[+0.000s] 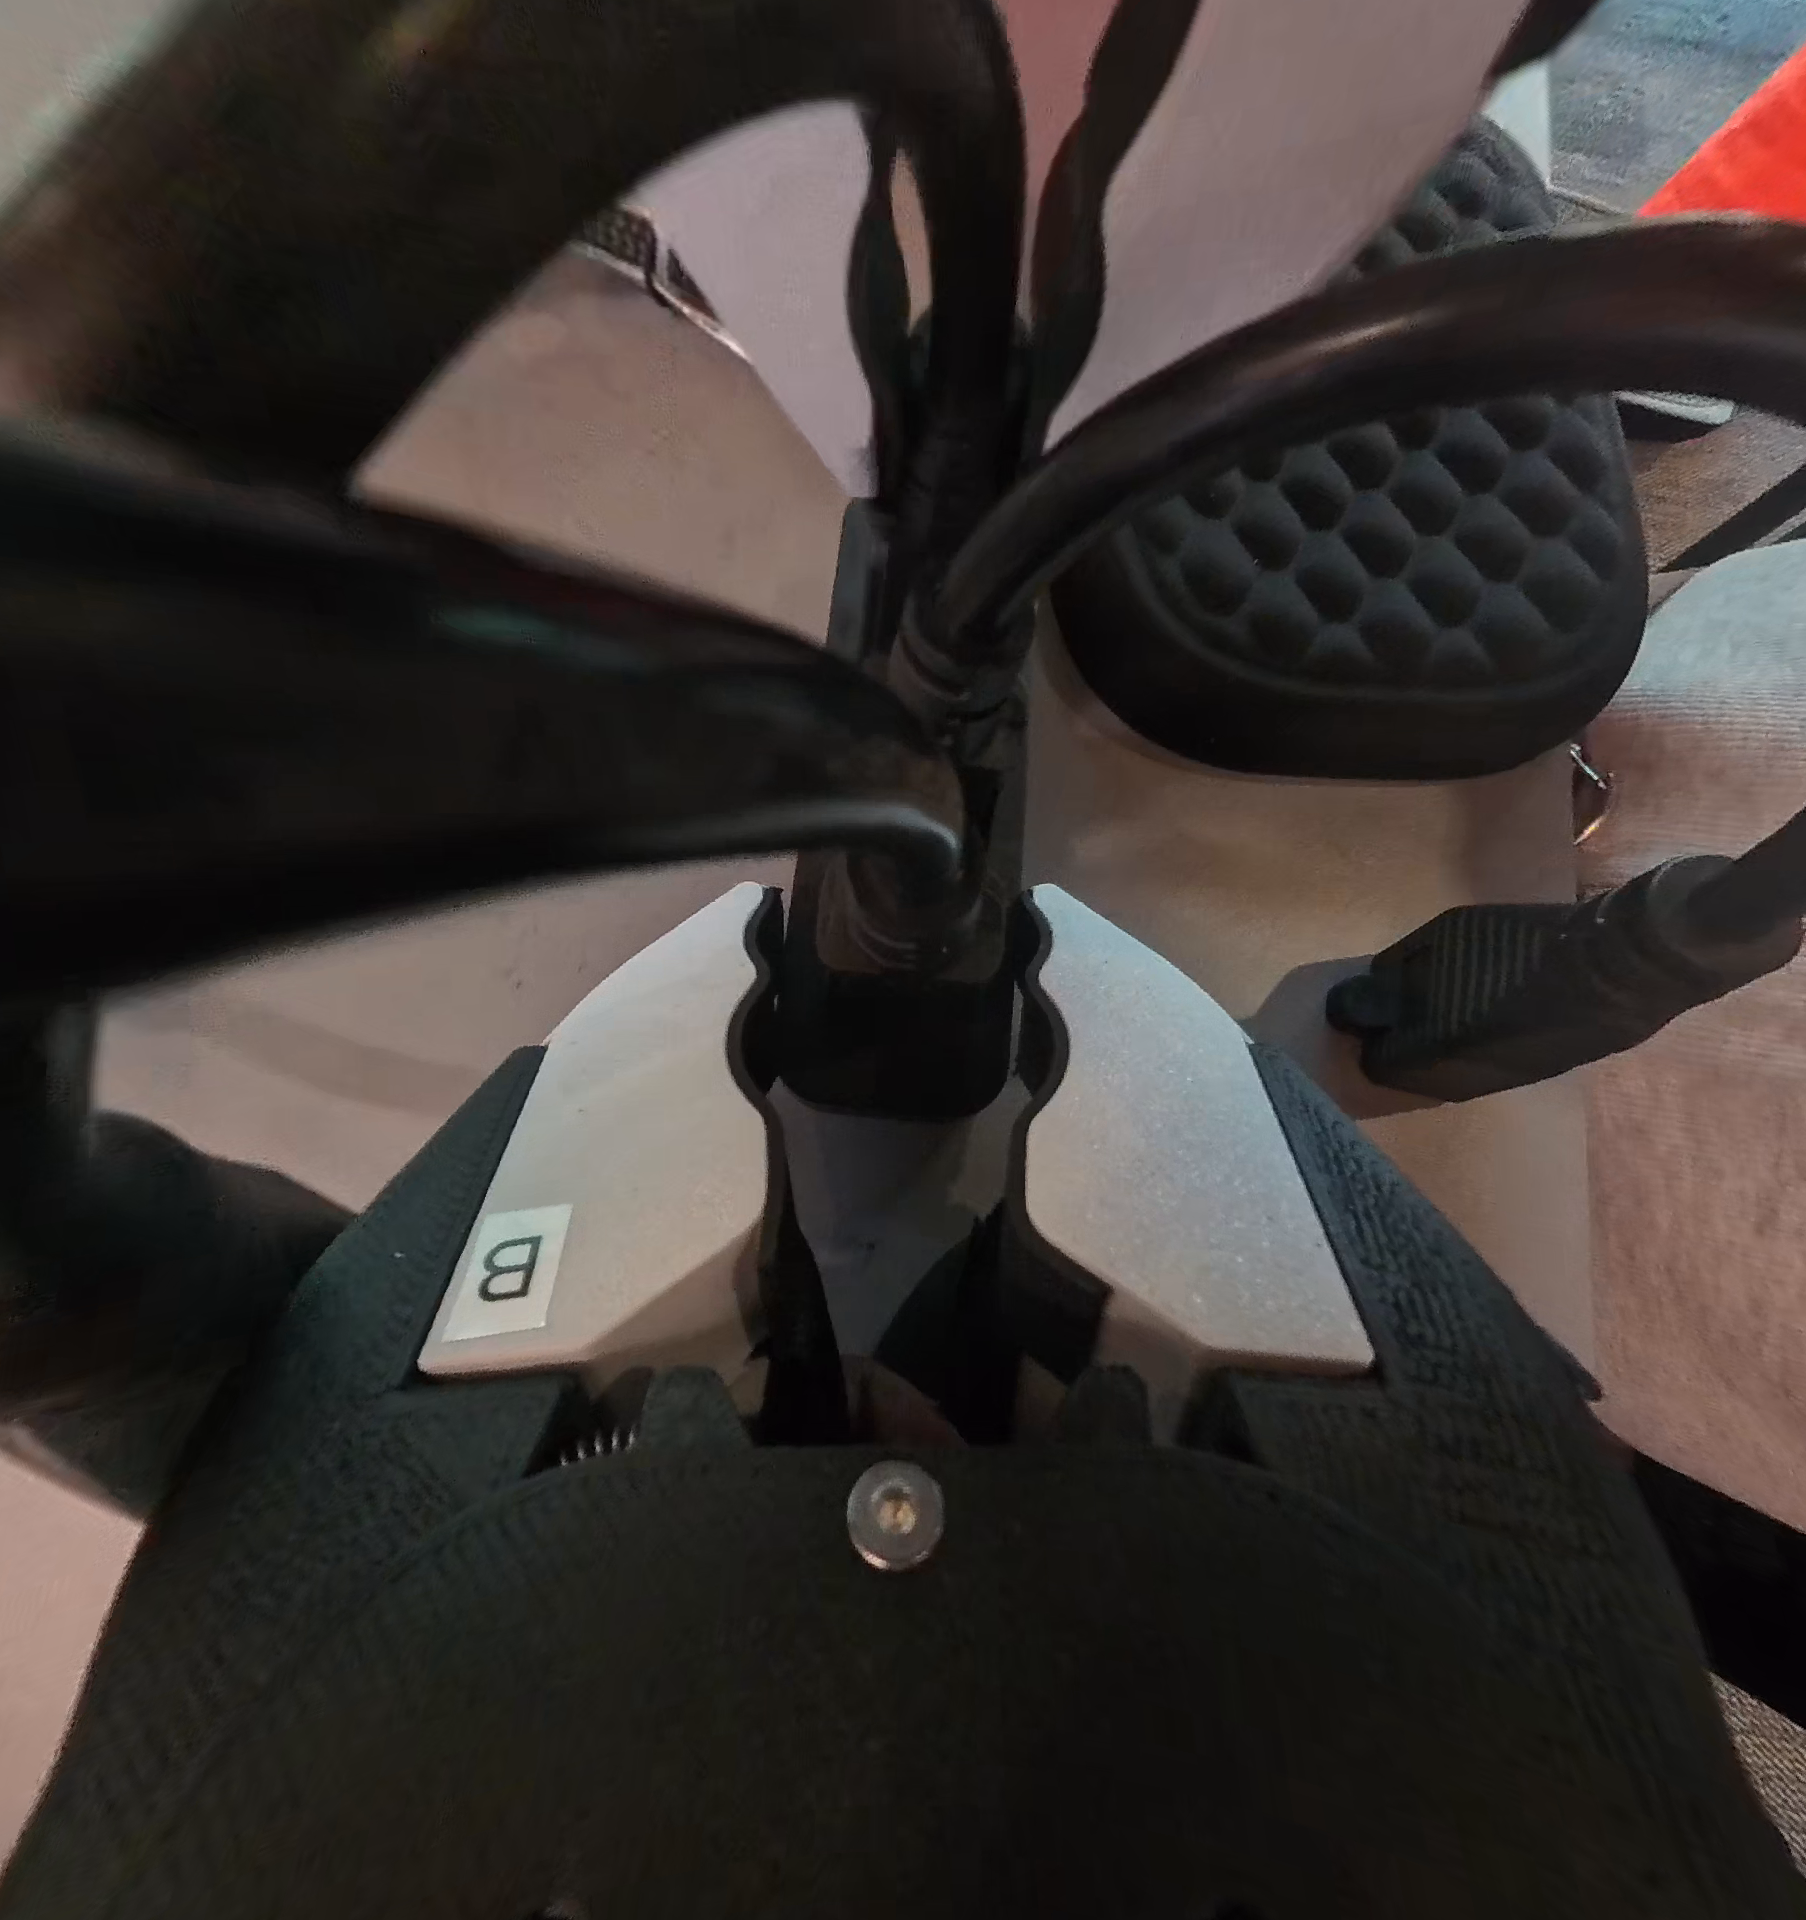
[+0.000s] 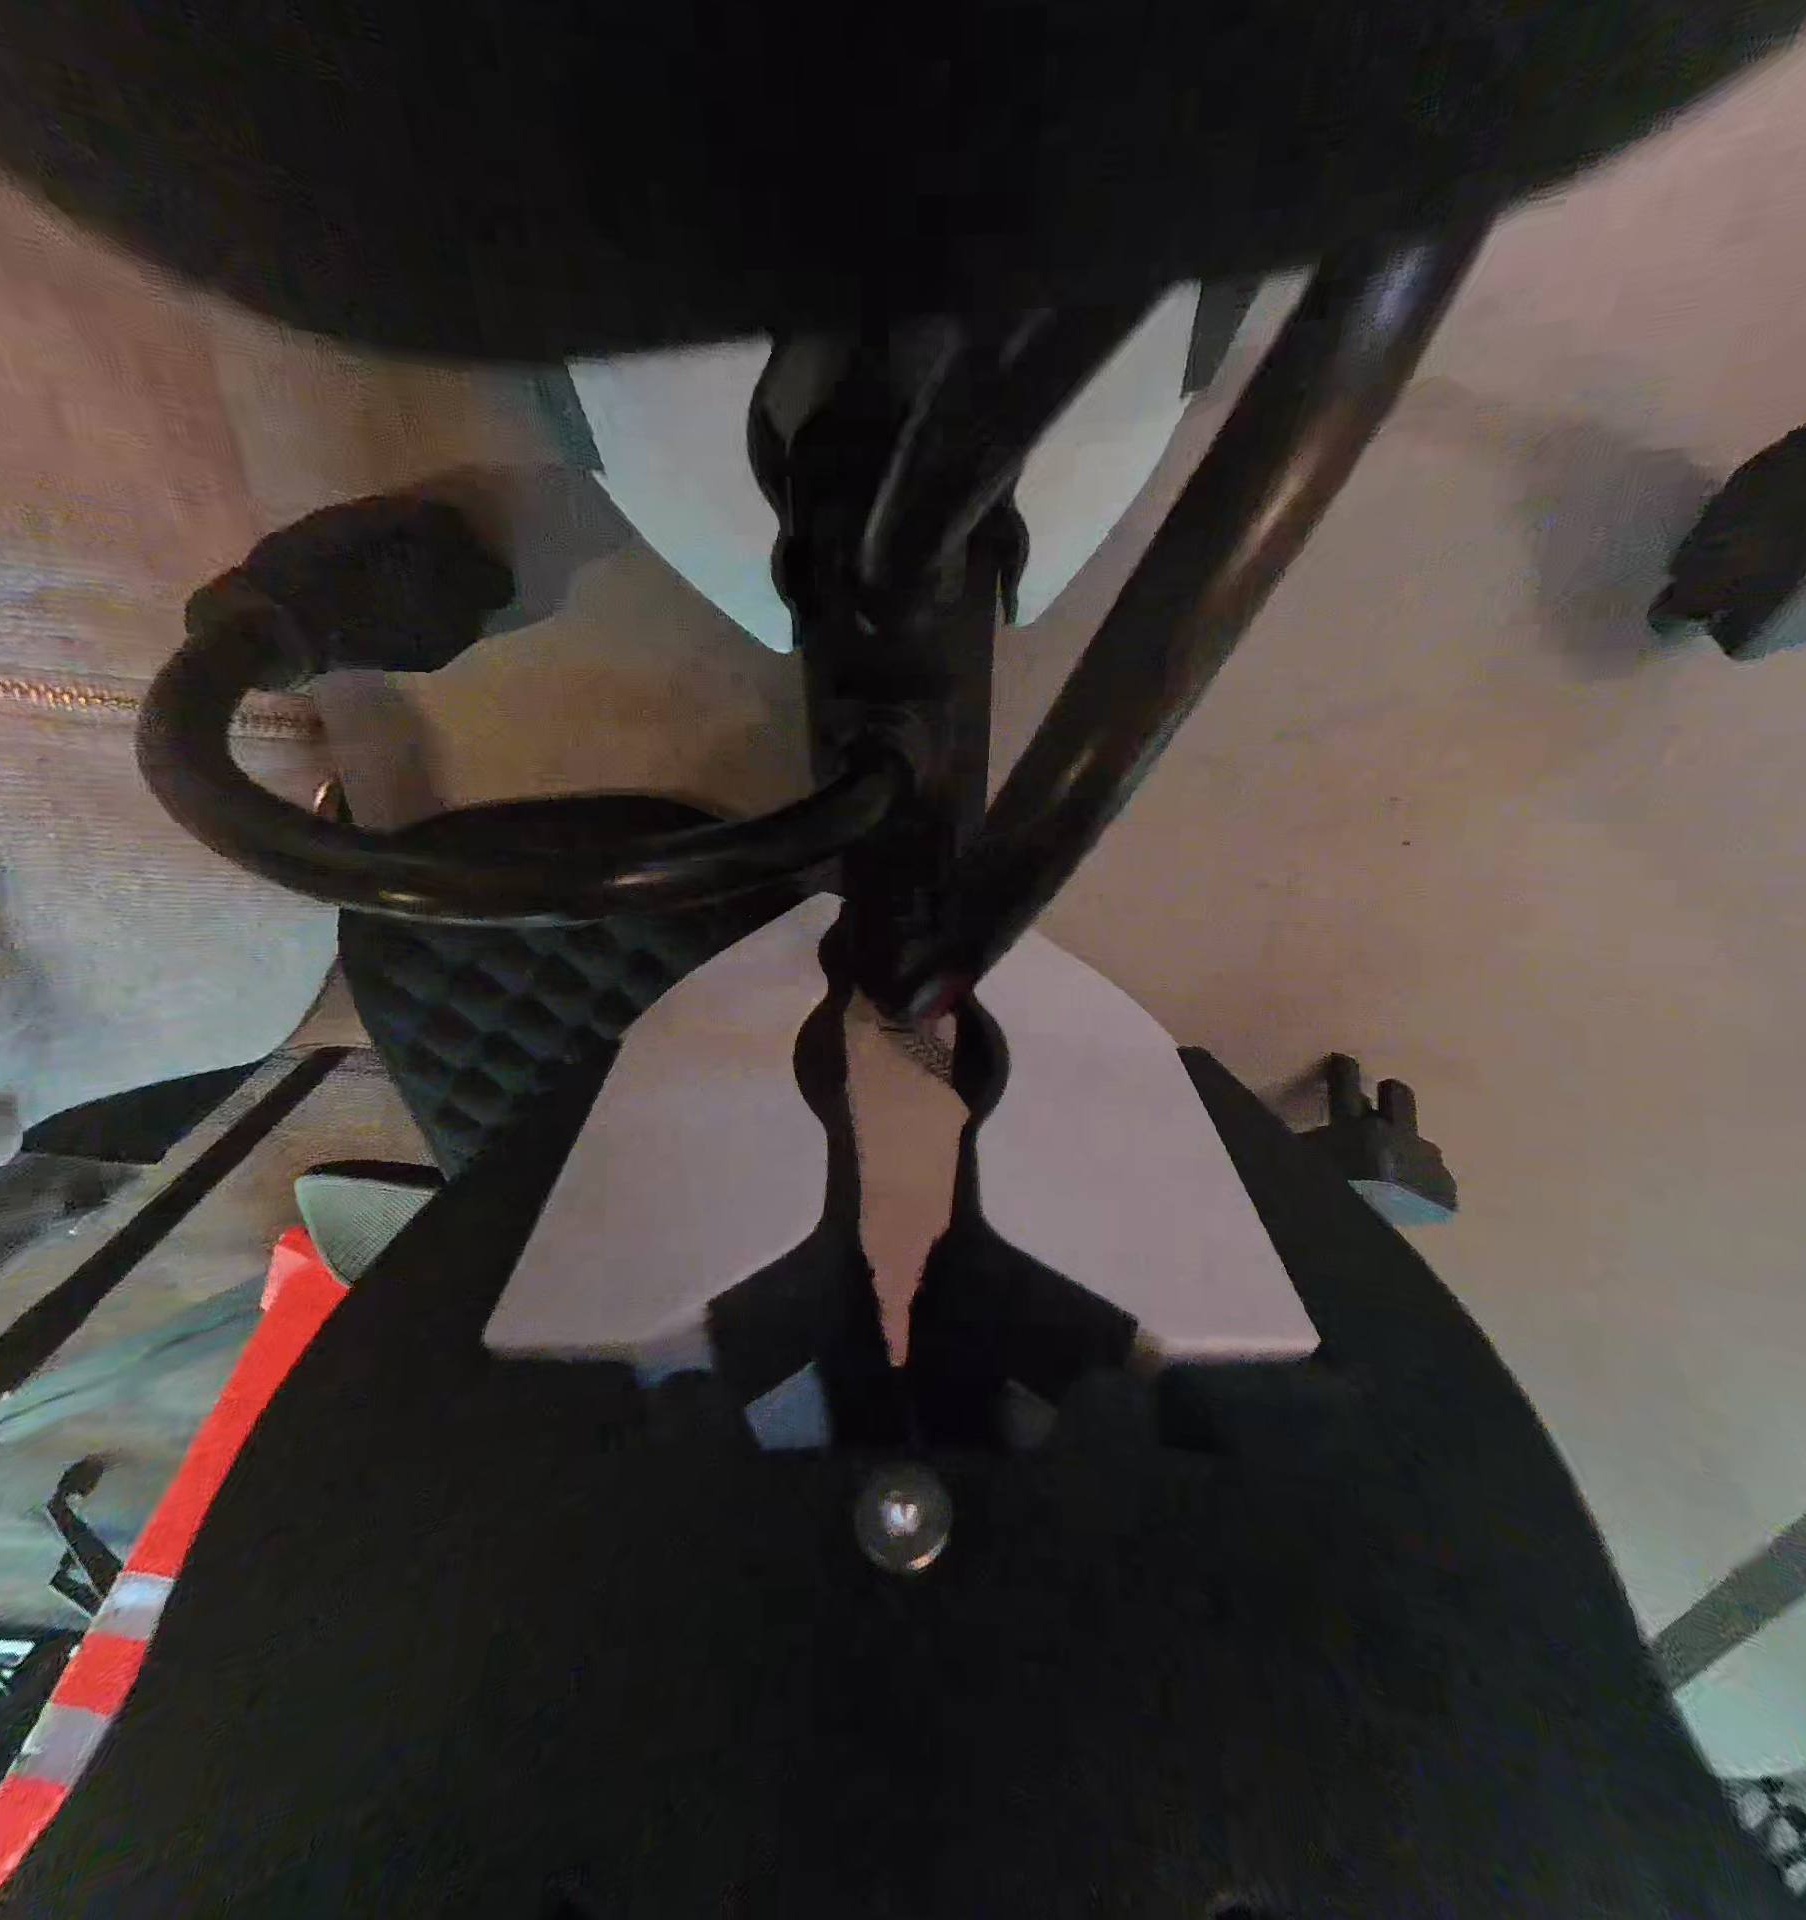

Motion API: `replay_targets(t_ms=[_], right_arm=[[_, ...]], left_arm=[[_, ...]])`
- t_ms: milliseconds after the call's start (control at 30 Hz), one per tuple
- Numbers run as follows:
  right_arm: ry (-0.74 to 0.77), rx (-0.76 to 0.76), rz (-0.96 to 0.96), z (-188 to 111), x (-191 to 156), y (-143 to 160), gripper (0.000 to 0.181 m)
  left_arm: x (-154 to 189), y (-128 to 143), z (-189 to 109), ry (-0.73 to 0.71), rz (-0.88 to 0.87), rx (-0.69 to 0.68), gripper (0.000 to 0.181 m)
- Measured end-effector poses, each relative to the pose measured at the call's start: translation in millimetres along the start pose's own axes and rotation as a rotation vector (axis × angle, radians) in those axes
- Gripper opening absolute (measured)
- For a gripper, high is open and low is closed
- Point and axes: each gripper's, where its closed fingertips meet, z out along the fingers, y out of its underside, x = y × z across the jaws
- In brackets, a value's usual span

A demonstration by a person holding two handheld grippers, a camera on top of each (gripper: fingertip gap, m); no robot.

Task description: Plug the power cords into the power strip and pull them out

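Left wrist view: left gripper [image 1: 894, 1023] levelled low over the pale table [image 1: 587, 520], white fingers [image 1: 650, 1174] clamped on a black plug body [image 1: 894, 1049] with a bundle of black power cords [image 1: 966, 623] fanning out beyond; second plug [image 1: 1501, 987] lying loose on the table to the right, beside a dimpled black pad [image 1: 1377, 582]. Right wrist view: right gripper [image 2: 904, 1023] closed on a black cord end [image 2: 920, 977], facing the opposite gripper. Power strip not identifiable; near cords blurred, upper frame blocked by dark shapes.
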Motion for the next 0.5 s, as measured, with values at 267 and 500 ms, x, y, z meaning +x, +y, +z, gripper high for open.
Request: replay_targets(t_ms=[267, 500], right_arm=[[0.011, 0.006, -0.006, 0.8, 0.0, -0.5, 0.016], [-0.014, 0.066, 0.035, 1.7, 1.7, -0.9, 0.016]], left_arm=[[0.3, -0.1, 0.4, 0.004, -0.002, -0.005, 0.043], [0.2, 0.0, 0.5, 0.008, -0.01, -0.007, 0.043]])
